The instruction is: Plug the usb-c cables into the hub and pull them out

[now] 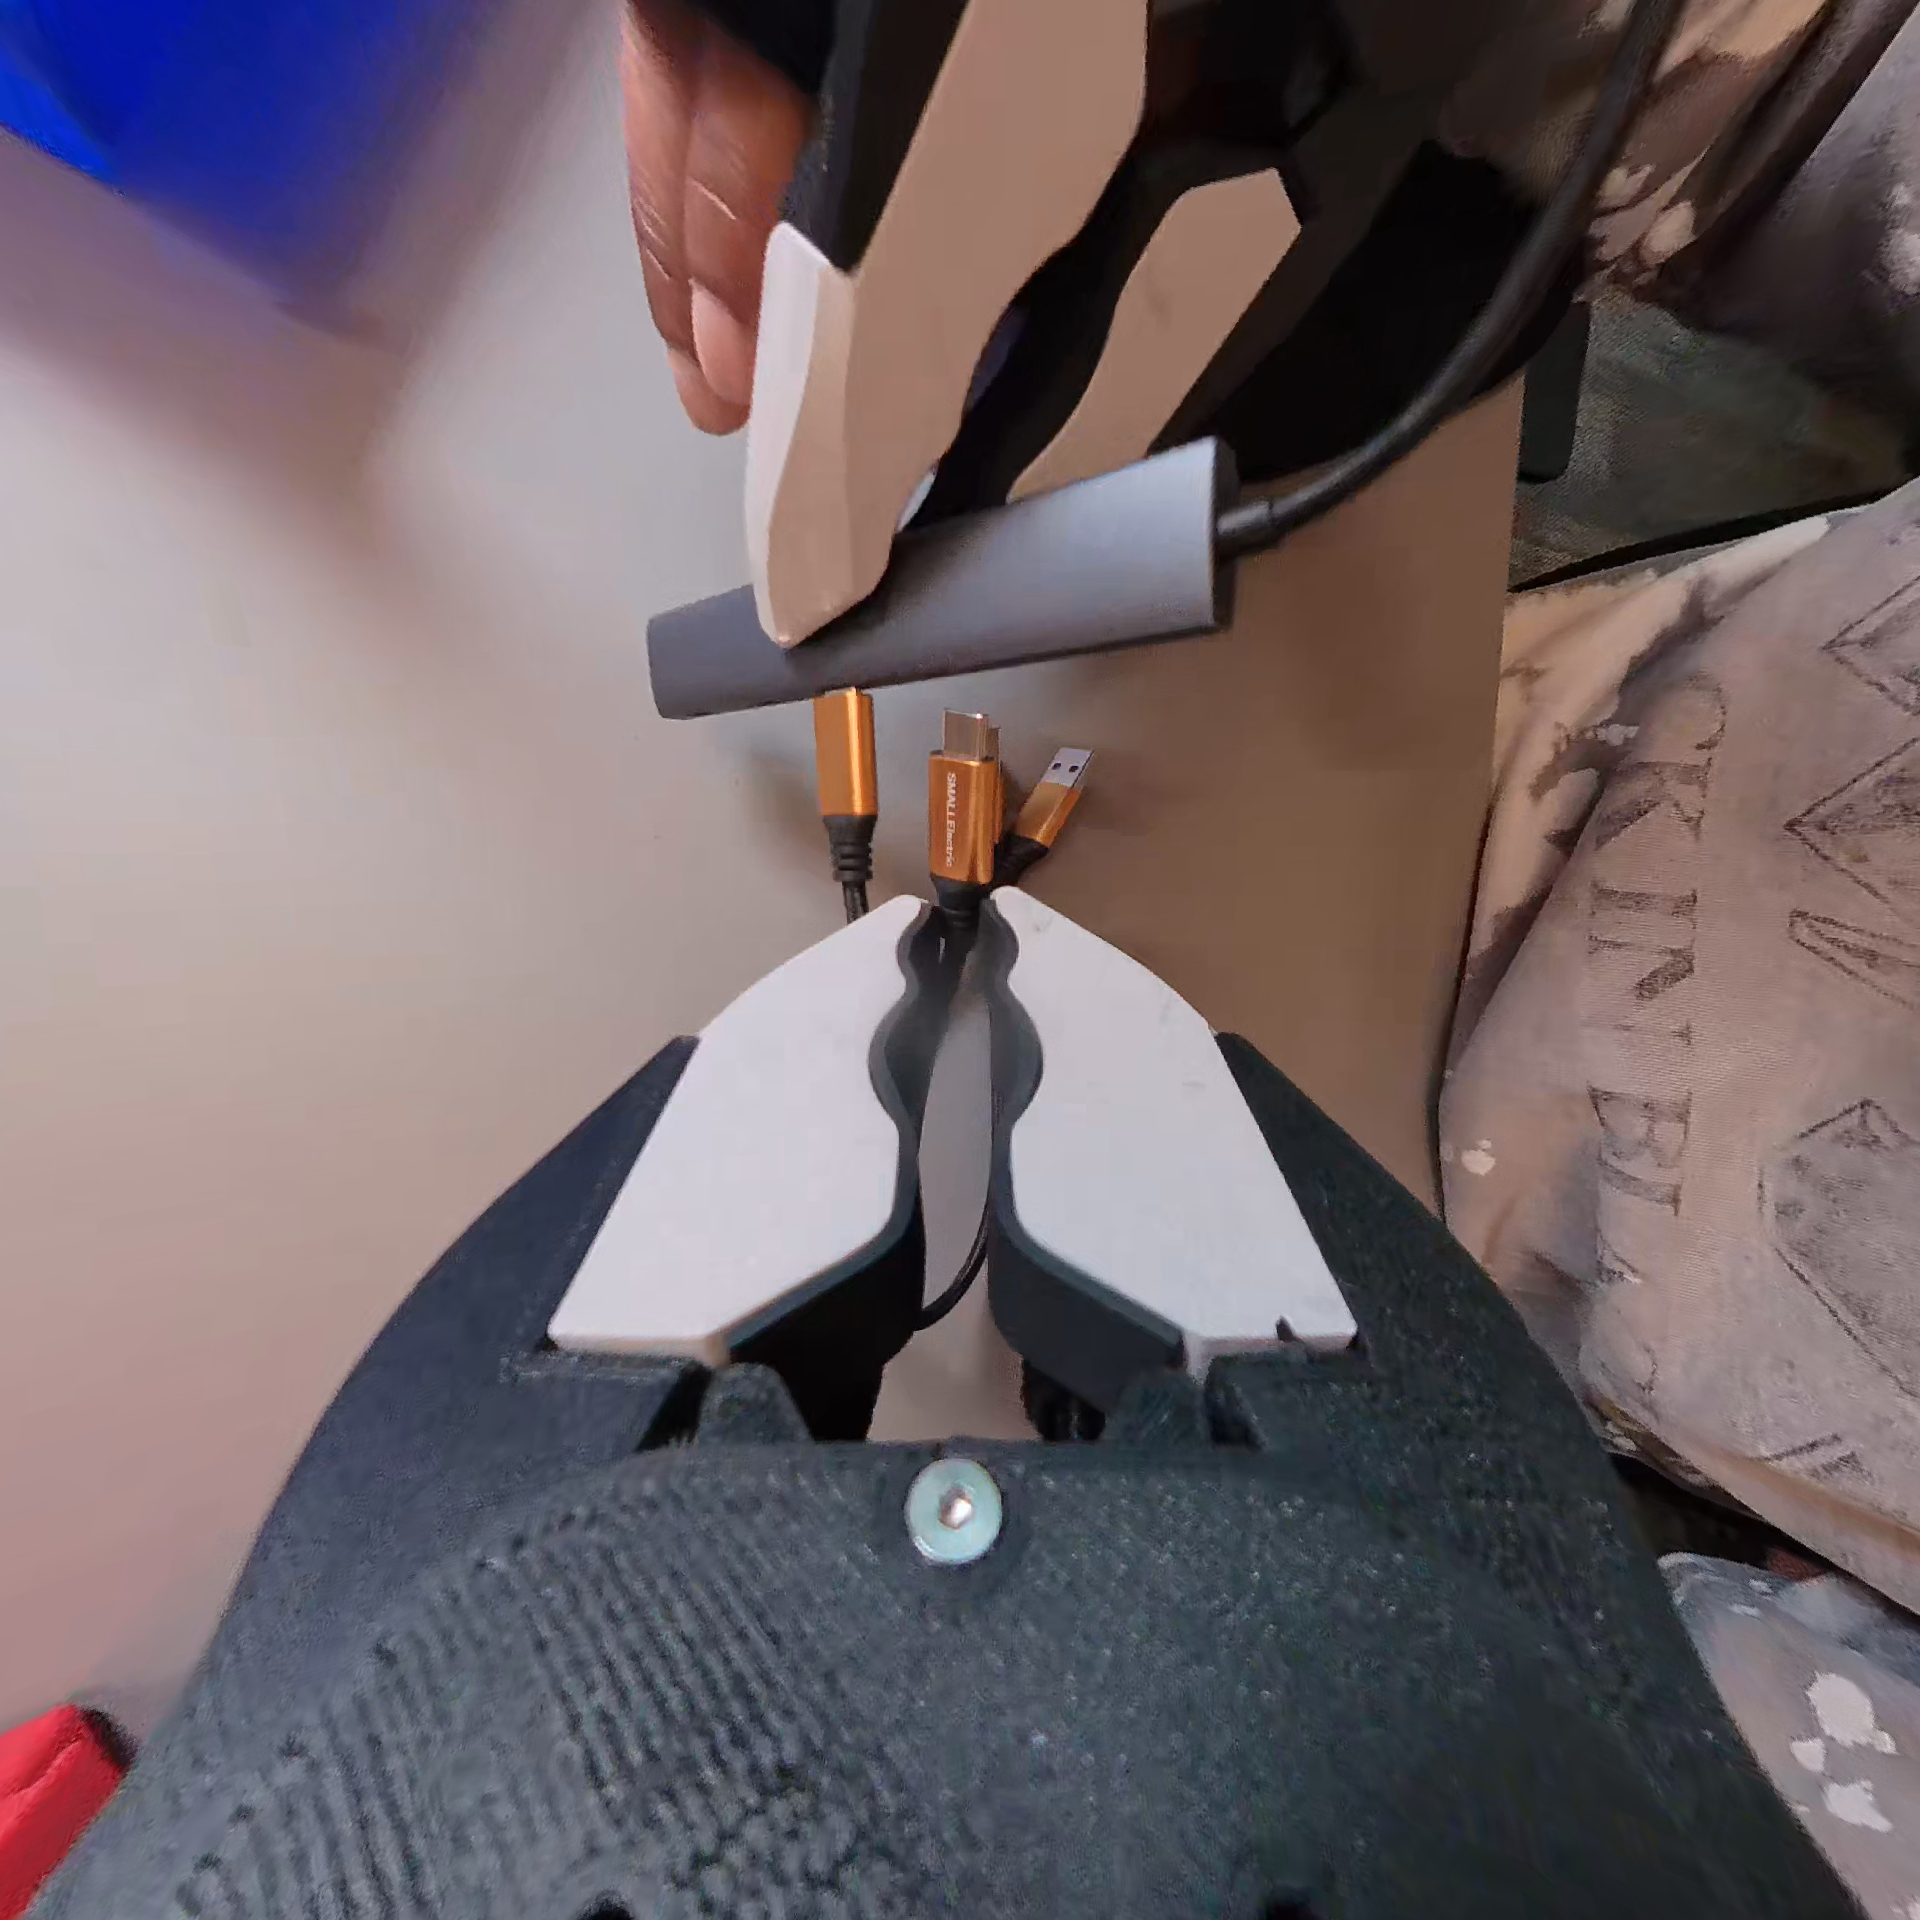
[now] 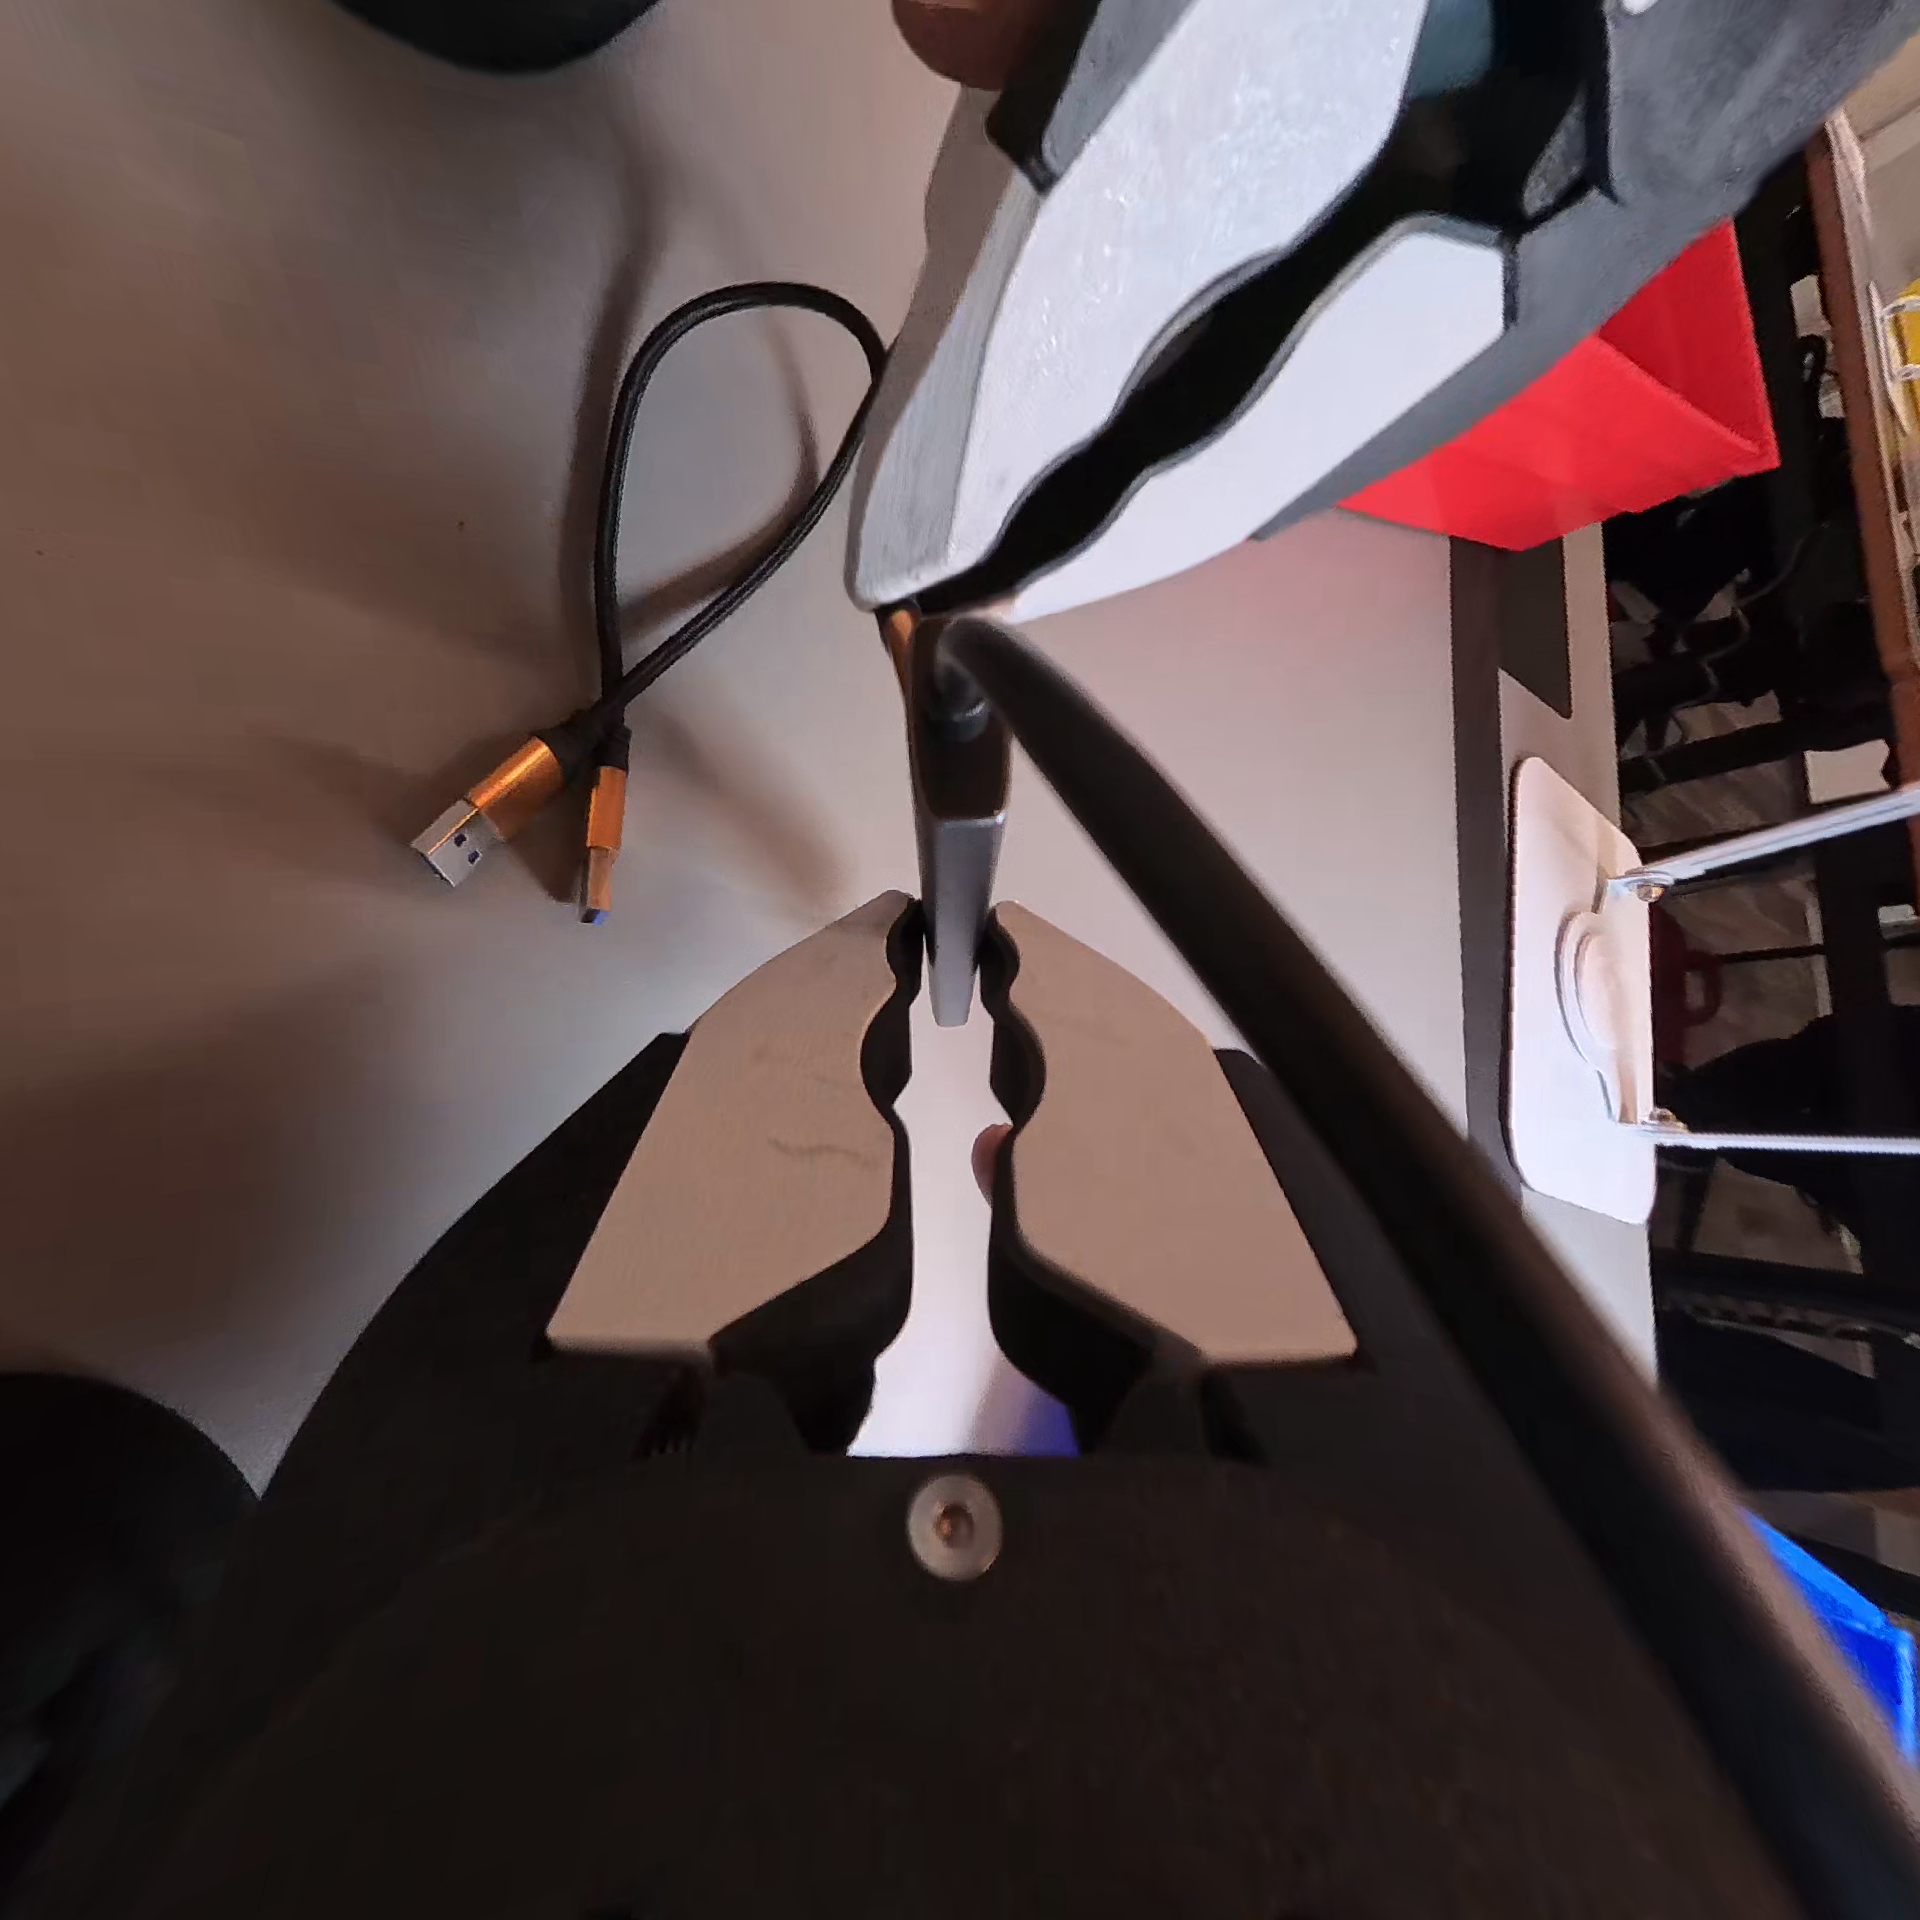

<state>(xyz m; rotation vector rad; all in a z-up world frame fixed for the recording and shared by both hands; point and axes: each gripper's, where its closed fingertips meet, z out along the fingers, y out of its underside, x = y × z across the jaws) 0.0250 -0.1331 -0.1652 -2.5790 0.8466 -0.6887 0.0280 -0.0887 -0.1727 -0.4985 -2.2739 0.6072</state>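
Note:
In the left wrist view my left gripper [image 1: 958,904] is shut on the cable just behind an orange usb-c connector [image 1: 961,821]. The connector's metal tip points up, a short way below the grey hub [image 1: 1039,592]. A second orange connector [image 1: 844,769] sits plugged into the hub's underside. My right gripper [image 1: 883,561] reaches down from above and is shut on the hub. In the right wrist view the right gripper [image 2: 956,914] clamps the hub [image 2: 958,914] edge-on, with the left gripper [image 2: 935,608] just beyond it.
Two orange usb-a plugs [image 2: 488,810] on a looped black cable lie on the beige table [image 2: 260,520]. The hub's thick black lead [image 2: 1247,987] crosses to the right. A red box [image 2: 1558,416], a blue bin [image 1: 208,135], patterned cloth [image 1: 1662,935] and a white pad [image 2: 1579,987] stand around the edges. One gripper's finger ends stand about 5 centimetres off the other's.

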